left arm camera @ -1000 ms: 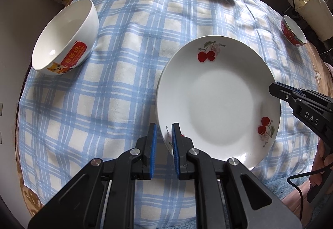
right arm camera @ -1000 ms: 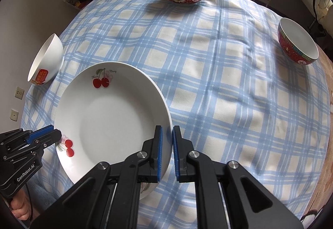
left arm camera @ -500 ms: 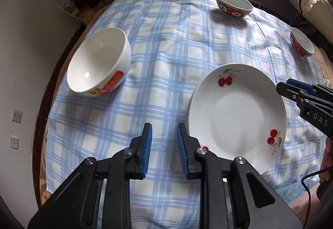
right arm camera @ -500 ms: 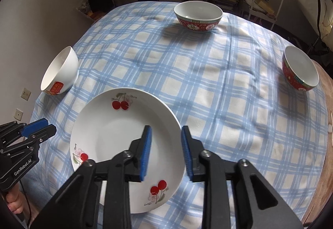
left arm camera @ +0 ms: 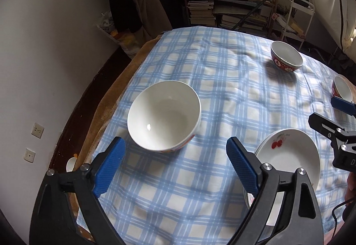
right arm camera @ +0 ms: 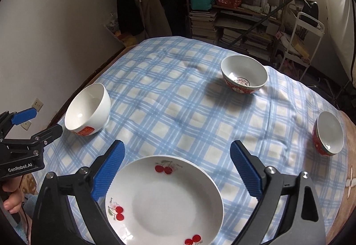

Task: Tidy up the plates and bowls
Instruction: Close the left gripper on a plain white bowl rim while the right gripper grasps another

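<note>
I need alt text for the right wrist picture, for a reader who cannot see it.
The right gripper, jaws opening and empty, hangs above a cherry plate on a blue checked tablecloth. Further off stand a white bowl and two red bowls.

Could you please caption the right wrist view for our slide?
Right gripper opening, empty, above cherry plate on checked tablecloth.
</note>
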Action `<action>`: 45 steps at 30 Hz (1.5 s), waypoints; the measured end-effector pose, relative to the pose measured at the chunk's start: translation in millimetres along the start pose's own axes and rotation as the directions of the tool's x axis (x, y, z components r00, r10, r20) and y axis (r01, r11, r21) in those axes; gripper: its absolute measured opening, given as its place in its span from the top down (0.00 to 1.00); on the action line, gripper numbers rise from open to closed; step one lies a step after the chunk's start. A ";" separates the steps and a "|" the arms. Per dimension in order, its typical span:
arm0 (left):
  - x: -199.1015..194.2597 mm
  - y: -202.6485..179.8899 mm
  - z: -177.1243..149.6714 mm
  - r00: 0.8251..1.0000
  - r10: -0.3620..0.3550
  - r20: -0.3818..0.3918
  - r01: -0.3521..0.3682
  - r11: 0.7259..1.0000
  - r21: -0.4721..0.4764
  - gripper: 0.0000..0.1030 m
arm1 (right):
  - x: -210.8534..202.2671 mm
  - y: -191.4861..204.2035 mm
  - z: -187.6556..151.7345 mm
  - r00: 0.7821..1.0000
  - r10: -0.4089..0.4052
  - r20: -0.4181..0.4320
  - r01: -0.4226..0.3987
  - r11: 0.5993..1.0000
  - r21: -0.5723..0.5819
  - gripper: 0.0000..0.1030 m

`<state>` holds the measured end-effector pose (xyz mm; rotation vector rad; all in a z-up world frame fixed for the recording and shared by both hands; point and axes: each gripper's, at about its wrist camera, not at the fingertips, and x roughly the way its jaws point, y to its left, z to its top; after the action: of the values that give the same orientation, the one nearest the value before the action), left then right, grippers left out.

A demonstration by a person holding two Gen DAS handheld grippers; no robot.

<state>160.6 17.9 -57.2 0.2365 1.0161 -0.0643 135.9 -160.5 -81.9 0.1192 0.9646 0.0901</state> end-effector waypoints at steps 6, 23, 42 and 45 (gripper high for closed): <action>30.1 31.9 14.3 0.998 -0.015 -0.061 0.009 0.996 -0.091 0.08 | 19.2 20.9 22.0 1.000 0.029 -0.013 -0.029 0.999 -0.029 0.01; 111.7 92.0 32.4 0.978 -0.007 -0.210 -0.035 0.980 -0.196 0.08 | 111.0 97.3 74.3 0.987 0.058 -0.147 -0.074 0.992 -0.102 0.01; 165.5 102.5 13.4 0.921 -0.165 -0.352 0.054 0.951 -0.303 0.60 | 173.8 135.6 74.4 0.934 0.074 -0.351 -0.127 0.983 -0.131 0.68; 162.6 105.8 11.5 0.927 -0.177 -0.331 0.067 0.946 -0.318 0.76 | 172.7 141.4 72.3 0.924 0.086 -0.374 -0.146 0.980 -0.133 0.83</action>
<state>273.1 127.4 -171.7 -0.1032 1.3870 0.0216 290.0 -2.6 -161.7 0.0111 1.3201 0.3075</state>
